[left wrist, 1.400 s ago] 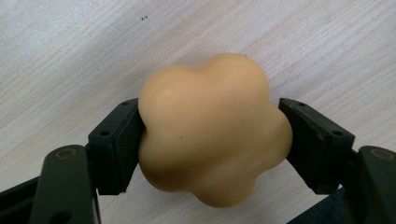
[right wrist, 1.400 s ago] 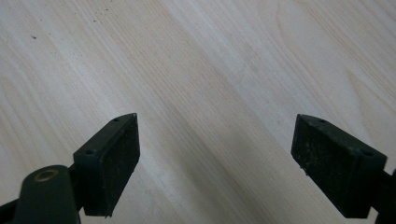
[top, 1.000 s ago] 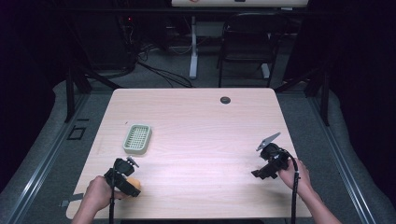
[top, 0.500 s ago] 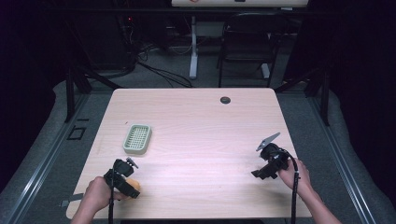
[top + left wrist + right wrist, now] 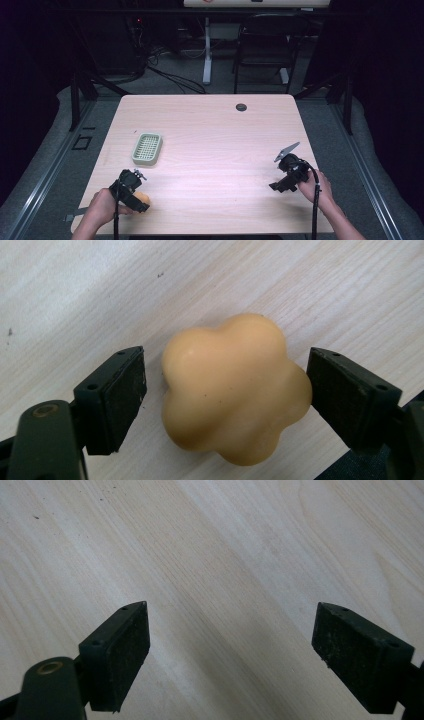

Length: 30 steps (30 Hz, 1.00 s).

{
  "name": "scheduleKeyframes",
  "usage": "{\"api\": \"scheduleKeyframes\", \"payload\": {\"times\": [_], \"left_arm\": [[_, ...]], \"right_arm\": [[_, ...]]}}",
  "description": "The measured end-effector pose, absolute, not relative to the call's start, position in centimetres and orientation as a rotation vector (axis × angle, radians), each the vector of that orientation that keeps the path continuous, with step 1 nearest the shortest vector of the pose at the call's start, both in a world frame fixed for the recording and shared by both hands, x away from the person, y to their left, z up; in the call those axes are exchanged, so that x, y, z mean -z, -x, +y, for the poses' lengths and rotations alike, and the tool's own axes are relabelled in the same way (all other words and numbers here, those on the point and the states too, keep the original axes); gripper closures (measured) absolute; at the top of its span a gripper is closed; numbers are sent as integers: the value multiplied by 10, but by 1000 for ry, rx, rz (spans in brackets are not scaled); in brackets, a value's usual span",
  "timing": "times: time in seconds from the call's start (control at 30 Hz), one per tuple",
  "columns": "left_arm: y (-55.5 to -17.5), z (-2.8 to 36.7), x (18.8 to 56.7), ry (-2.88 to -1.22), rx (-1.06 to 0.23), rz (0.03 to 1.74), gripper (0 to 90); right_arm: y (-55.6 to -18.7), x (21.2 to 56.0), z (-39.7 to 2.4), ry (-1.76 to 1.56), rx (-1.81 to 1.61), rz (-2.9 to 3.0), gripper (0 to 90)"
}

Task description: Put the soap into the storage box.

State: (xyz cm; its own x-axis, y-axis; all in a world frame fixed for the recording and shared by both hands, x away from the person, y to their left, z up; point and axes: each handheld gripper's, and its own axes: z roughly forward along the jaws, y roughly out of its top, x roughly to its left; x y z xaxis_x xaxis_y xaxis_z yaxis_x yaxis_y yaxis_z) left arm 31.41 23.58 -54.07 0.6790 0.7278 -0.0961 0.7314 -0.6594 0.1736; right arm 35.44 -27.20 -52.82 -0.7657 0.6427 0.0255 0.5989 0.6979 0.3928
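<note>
Between the jaws of the left gripper [image 5: 227,390] a pale orange, flower-shaped soap [image 5: 232,390] is seen lying on the wooden table [image 5: 75,285]. The jaws have just been opening: a clear gap is visible between the left pad and the soap, while the right pad stands at the soap's edge, and whether it touches cannot be told. The soap is therefore judged to be released, not gripped, and resting on the table by its own weight.

In the high view the left gripper [image 5: 131,187] is found at the near left corner of the table, with the soap [image 5: 142,200] just beside its tip, near the front edge. In the earlier high views the gripper is seen in the same place, so only the jaws have changed.

Farther off, toward the left middle of the table, a pale green soap dish [image 5: 147,148] with a ribbed insert lies well apart from the soap. If the soap is meant for that dish, the placing is not yet done, and the release is judged either a set-down or a readjustment before a fresh grasp.

The right gripper [image 5: 232,650] is held with its jaws wide apart and nothing between them; it is seen at the near right of the table [image 5: 286,177]. A small dark round disc [image 5: 241,107] sits near the far edge.
</note>
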Motion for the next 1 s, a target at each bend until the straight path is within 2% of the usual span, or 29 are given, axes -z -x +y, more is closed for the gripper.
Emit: {"api": "scheduleKeyframes", "payload": {"times": [0.4, 0.6, 1.0], "left_arm": [[-313, 237, 547, -2756, 27, 1079, 151], [-312, 232, 550, -2796, 42, 1044, 250], [-311, 233, 548, -2782, 34, 1084, 259]], "right_arm": [[-354, 530, -271, -1036, -599, 2789, 153], [-354, 529, -272, -1037, -598, 2789, 153], [-355, 529, -272, -1027, -581, 2797, 153]]}}
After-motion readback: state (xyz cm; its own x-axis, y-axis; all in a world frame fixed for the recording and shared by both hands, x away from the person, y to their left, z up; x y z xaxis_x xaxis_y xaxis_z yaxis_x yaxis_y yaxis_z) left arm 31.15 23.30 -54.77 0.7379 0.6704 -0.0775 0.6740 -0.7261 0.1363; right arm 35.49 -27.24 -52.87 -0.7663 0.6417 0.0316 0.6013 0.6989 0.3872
